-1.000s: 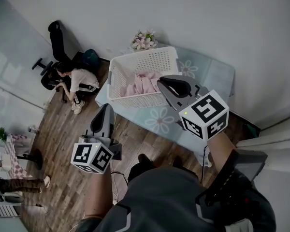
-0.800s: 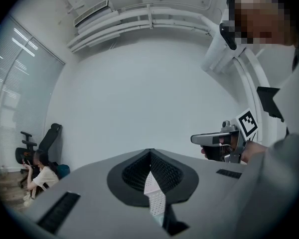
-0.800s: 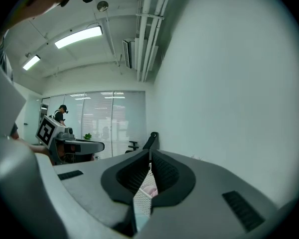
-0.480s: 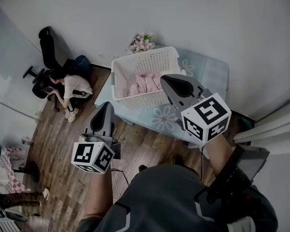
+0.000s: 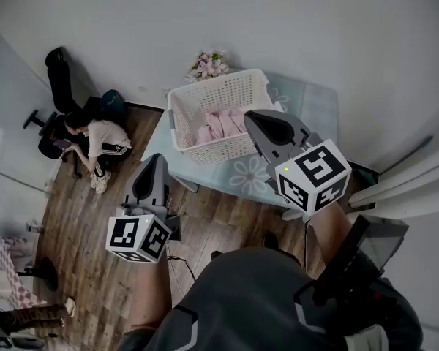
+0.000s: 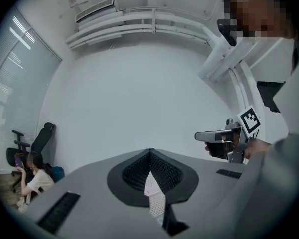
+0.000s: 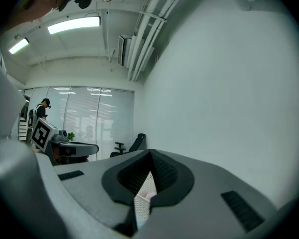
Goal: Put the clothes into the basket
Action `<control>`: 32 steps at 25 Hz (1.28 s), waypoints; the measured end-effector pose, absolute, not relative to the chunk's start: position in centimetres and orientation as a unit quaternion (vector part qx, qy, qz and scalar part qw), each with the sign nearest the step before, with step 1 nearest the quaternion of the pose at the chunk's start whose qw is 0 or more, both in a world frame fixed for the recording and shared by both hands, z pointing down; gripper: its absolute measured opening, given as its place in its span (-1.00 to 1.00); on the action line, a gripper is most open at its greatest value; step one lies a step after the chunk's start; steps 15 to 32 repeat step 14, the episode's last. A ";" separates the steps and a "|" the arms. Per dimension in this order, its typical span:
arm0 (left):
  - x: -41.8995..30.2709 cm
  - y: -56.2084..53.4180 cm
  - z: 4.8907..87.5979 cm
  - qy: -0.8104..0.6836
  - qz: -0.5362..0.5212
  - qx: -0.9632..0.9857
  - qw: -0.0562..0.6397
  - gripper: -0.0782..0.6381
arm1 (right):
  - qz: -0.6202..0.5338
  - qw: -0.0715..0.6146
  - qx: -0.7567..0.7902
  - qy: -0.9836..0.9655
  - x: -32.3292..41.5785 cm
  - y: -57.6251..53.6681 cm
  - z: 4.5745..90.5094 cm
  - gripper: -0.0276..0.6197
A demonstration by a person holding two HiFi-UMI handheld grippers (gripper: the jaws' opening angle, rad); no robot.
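light: even, diffuse, head view dim grey | source: ceiling strip lamps (image 7: 74, 25), 11 o'clock, right gripper view, mild glare | shadows: faint | edges: heavy fisheye bend, black vignette | focus: nearest foreground soft

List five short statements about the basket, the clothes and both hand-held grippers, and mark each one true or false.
1. Pink clothes lie inside the white basket. True.
2. The basket stands on a chair seat. False: it stands on the glass table.
3. The right hand-held gripper holds a garment. False: its jaws are shut with nothing between them.
4. A bunch of flowers sits behind the basket, near the wall. True.
5. The left hand-held gripper reaches into the basket. False: it is short of the table, over the wooden floor, with its jaws shut on nothing.
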State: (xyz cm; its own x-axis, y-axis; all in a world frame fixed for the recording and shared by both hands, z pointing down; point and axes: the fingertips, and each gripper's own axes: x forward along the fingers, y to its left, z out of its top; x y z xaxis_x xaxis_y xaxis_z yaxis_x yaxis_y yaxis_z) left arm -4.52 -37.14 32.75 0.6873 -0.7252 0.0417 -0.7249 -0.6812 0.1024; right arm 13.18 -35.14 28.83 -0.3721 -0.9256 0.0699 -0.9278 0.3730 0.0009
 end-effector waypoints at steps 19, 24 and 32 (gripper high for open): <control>-6.3 -36.5 32.3 -0.396 -0.003 0.917 0.054 -0.76 | 0.013 0.036 0.569 -0.821 11.5 -34.4 28.3 -0.87; -6.3 -36.5 32.3 -0.396 -0.003 0.917 0.054 -0.76 | 0.013 0.036 0.569 -0.821 11.5 -34.4 28.3 -0.87; -6.3 -36.5 32.3 -0.396 -0.003 0.917 0.054 -0.76 | 0.013 0.036 0.569 -0.821 11.5 -34.4 28.3 -0.87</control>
